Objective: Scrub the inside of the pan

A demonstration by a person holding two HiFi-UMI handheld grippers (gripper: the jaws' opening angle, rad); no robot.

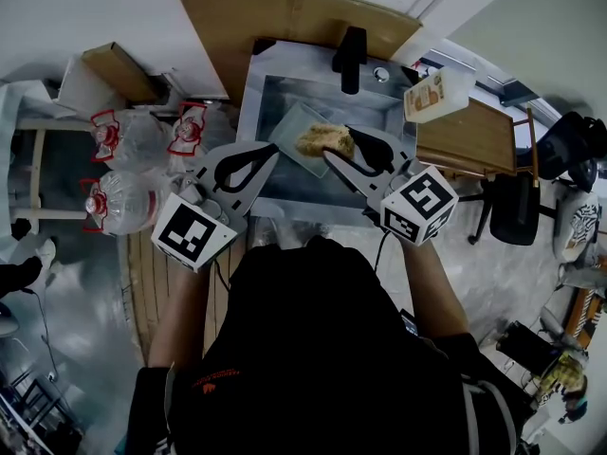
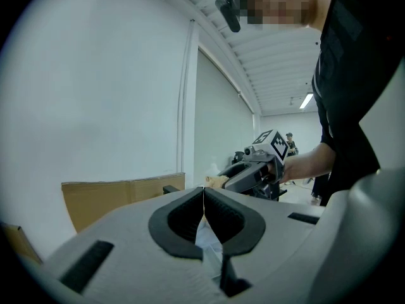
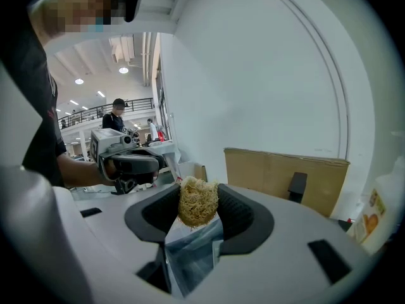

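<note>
A clear glass pan (image 1: 302, 124) lies tilted in the steel sink (image 1: 268, 81). My left gripper (image 1: 273, 152) is shut on the pan's near left rim; in the left gripper view its jaws meet at the tips (image 2: 203, 192), with the glass pan (image 2: 209, 249) showing just below them. My right gripper (image 1: 334, 146) is shut on a straw-coloured scrubber (image 1: 325, 140), which rests inside the pan. In the right gripper view the scrubber (image 3: 198, 201) fills the gap between the jaws, above the glass pan (image 3: 190, 258). Each gripper view also shows the other gripper: left gripper (image 3: 130, 163), right gripper (image 2: 253, 173).
A black faucet (image 1: 349, 60) stands at the sink's back edge. A soap bottle (image 1: 436, 93) sits on a wooden top (image 1: 474, 136) to the right. Cardboard (image 1: 285, 17) leans behind the sink. Large water bottles (image 1: 123, 202) lie at the left, and a dark chair (image 1: 517, 207) stands at the right.
</note>
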